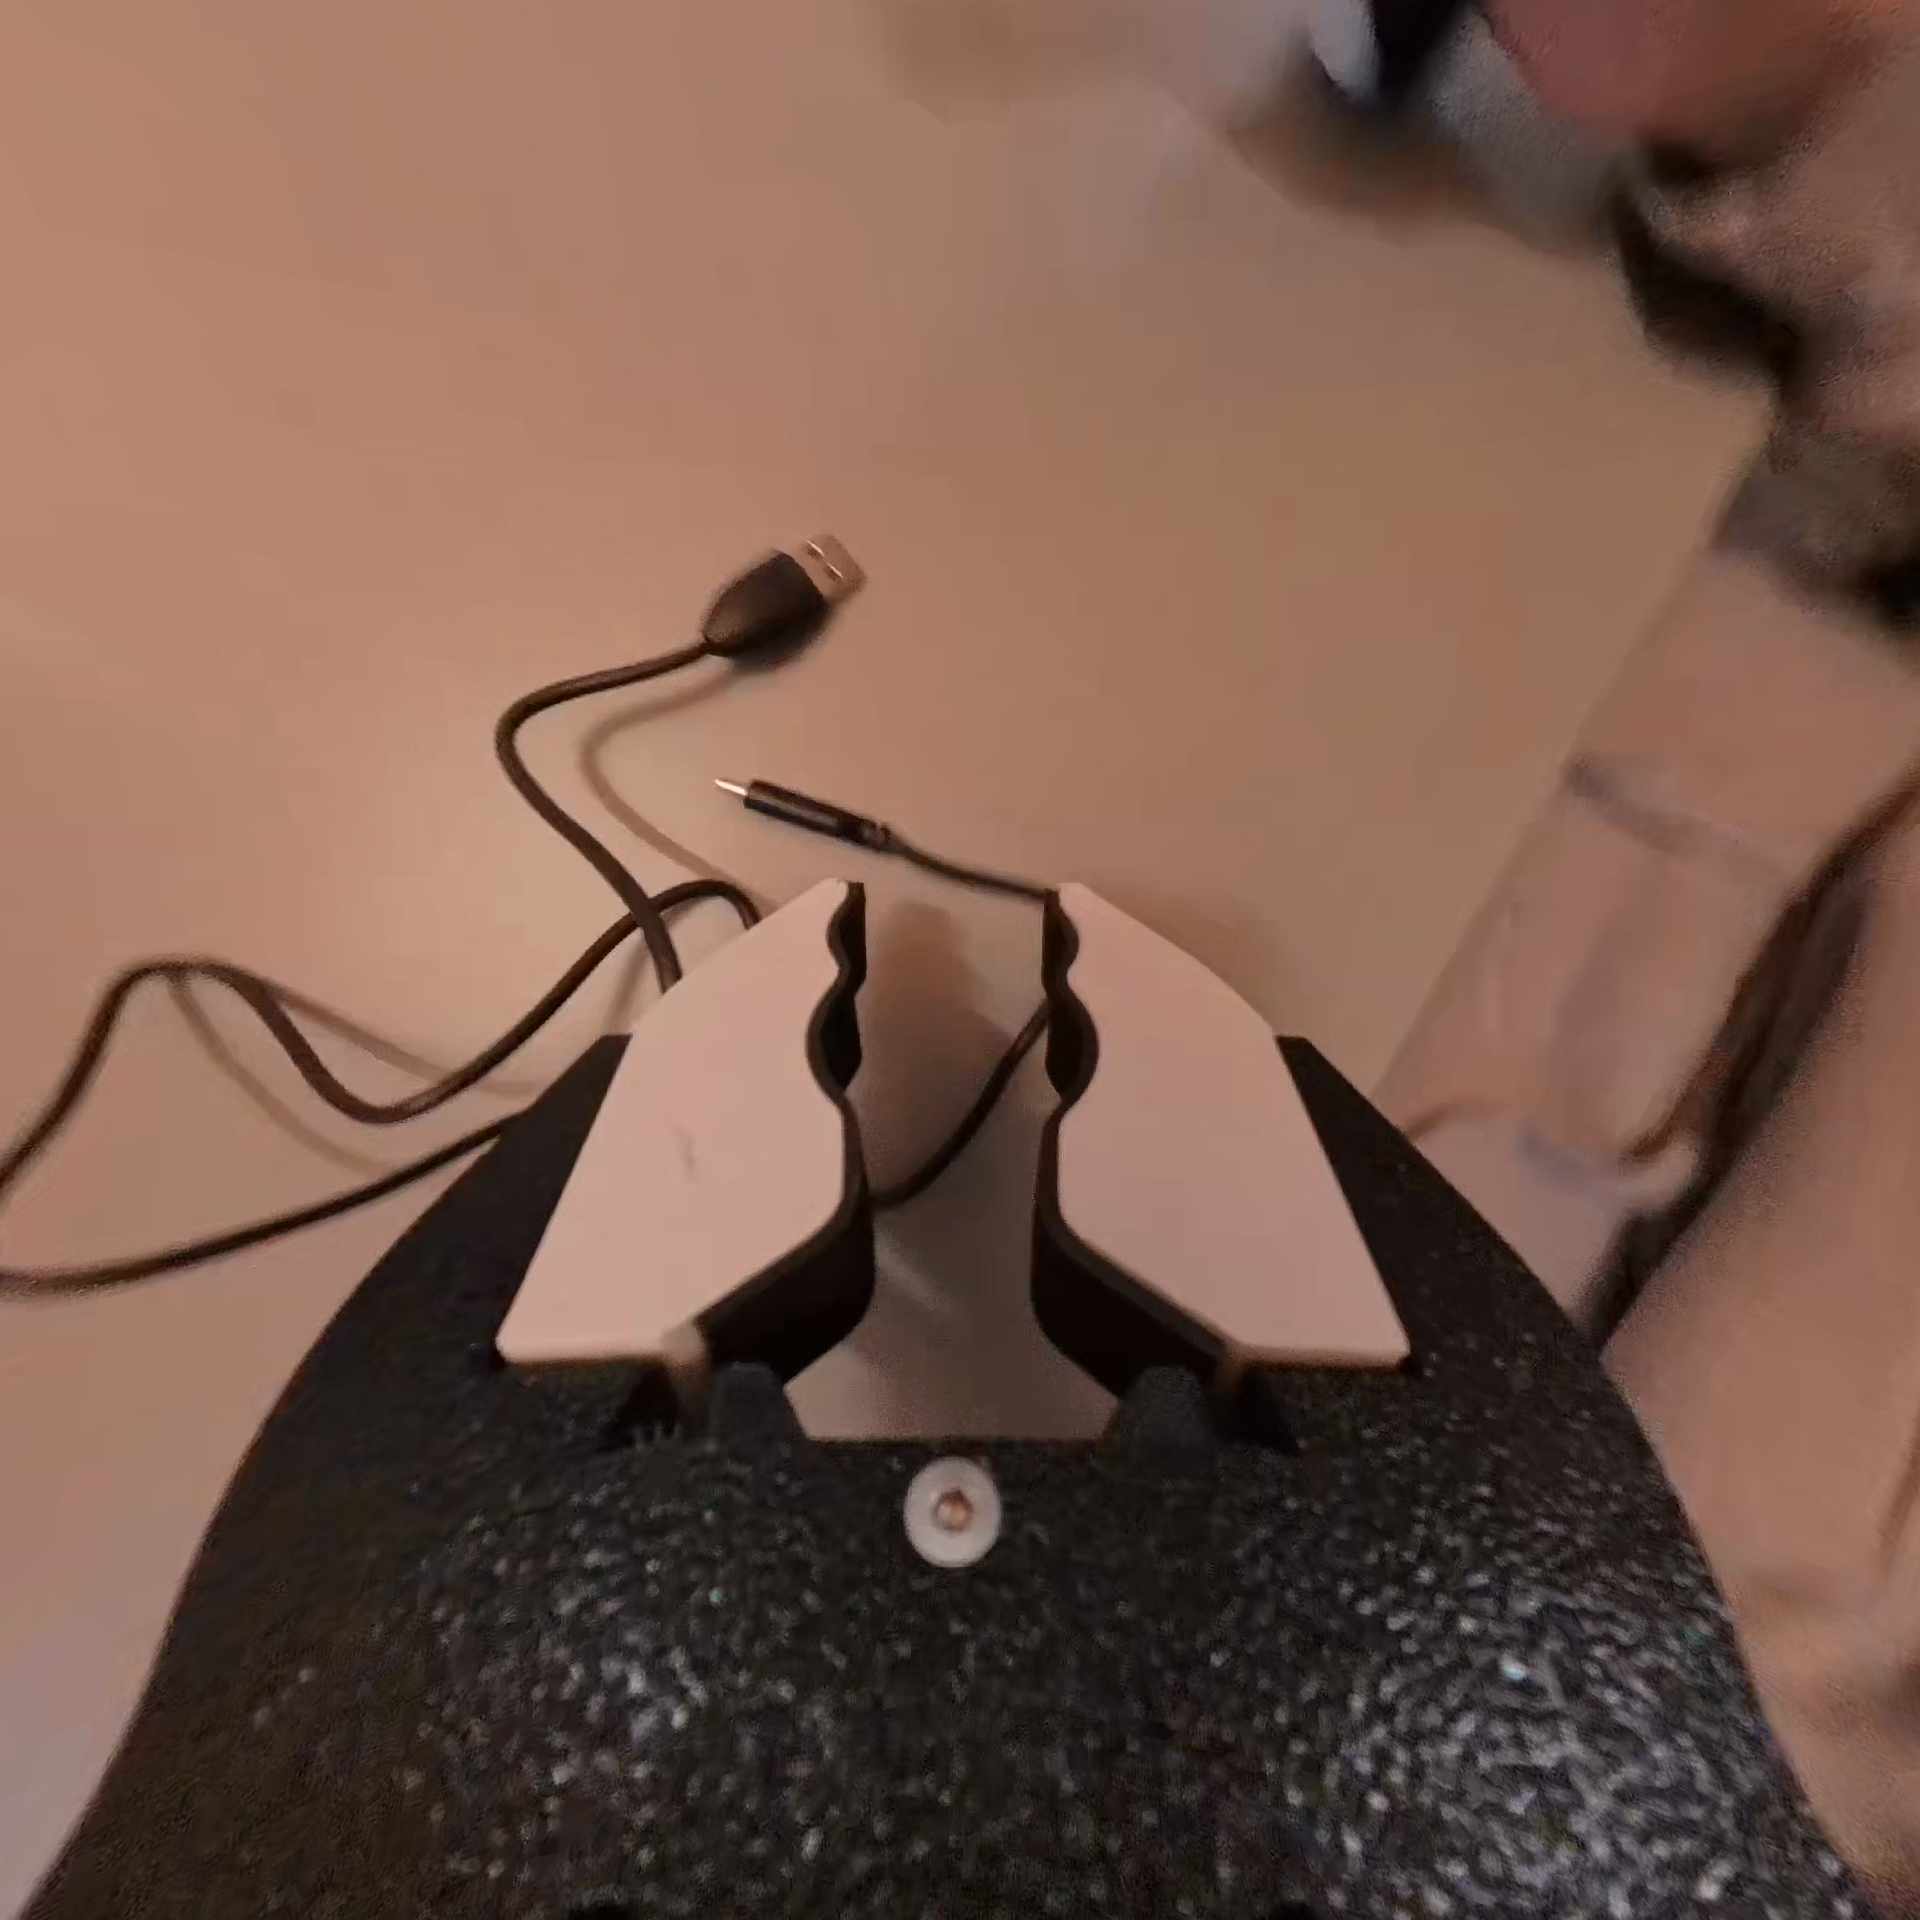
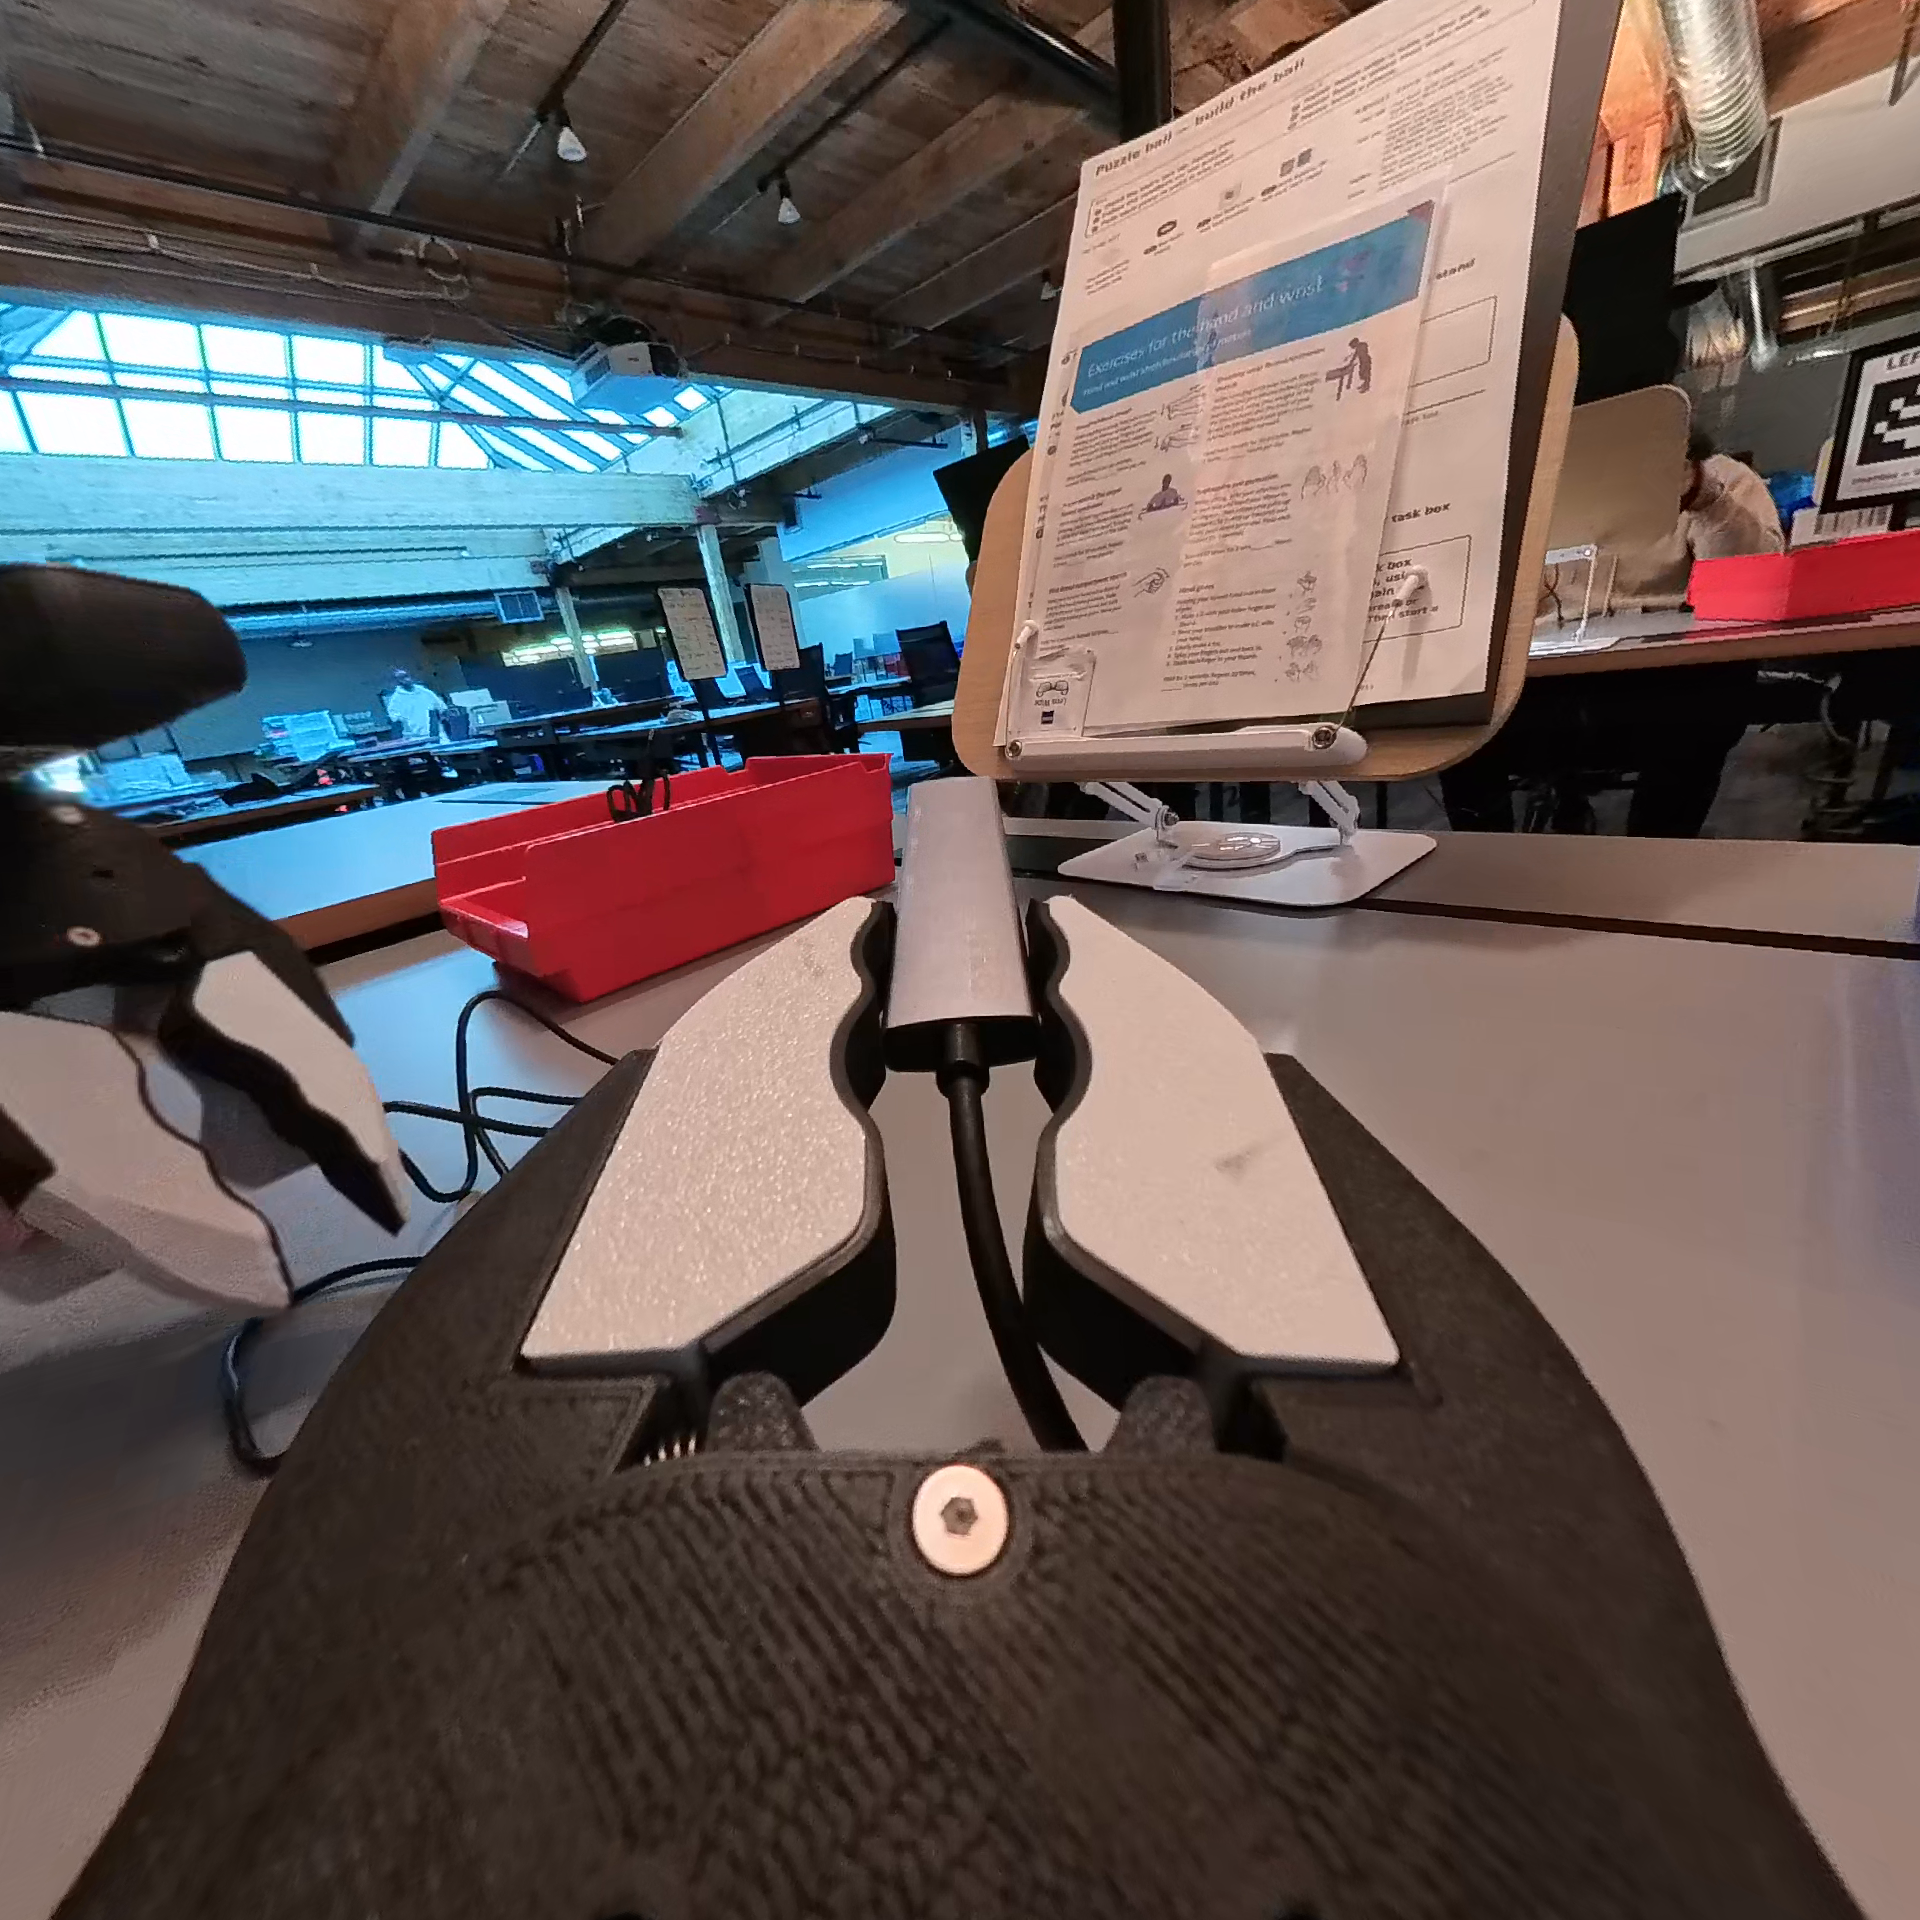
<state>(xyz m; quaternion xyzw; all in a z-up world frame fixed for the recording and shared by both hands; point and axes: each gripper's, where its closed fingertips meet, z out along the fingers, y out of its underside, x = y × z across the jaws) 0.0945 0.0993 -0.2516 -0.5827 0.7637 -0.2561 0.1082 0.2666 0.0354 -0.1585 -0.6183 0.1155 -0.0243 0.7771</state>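
Worktop [image 2: 1558,1091] surface is pale grey and smooth, with a dark seam running across it behind the hand-held grippers. Room beyond is a large open workshop: timber ceiling beams, a skylight at far left, rows of further tables, and a person in a light top in the distance.

On the worktop, left to right in the right wrist view: loose black cable [image 2: 488,1122] looping over the surface; a red plastic bin [image 2: 665,883] lying behind it; a tilted wooden document stand [image 2: 1538,665] on a white hinged base, carrying printed sheets; a second red tray at far right on another table.

Left hand-held gripper [image 1: 954,914] is angled steeply down over the worktop. Its jaws stand apart, clamped on nothing. A thin black lead [image 1: 966,1122] passes through the gap between them, though contact with the fingers cannot be confirmed. That lead ends in a slim pin plug [image 1: 810,805] lying just ahead of the fingertips. A thicker cable with a USB plug [image 1: 784,592] lies further ahead and to the left. The view's right side is blurred.

Right hand-held gripper [image 2: 956,914] is held nearly level, pointing toward the document stand. Its jaws are closed on a grey metal adapter bar [image 2: 961,935], which projects forward past the fingertips. The bar's black cord [image 2: 987,1247] trails back between the fingers.
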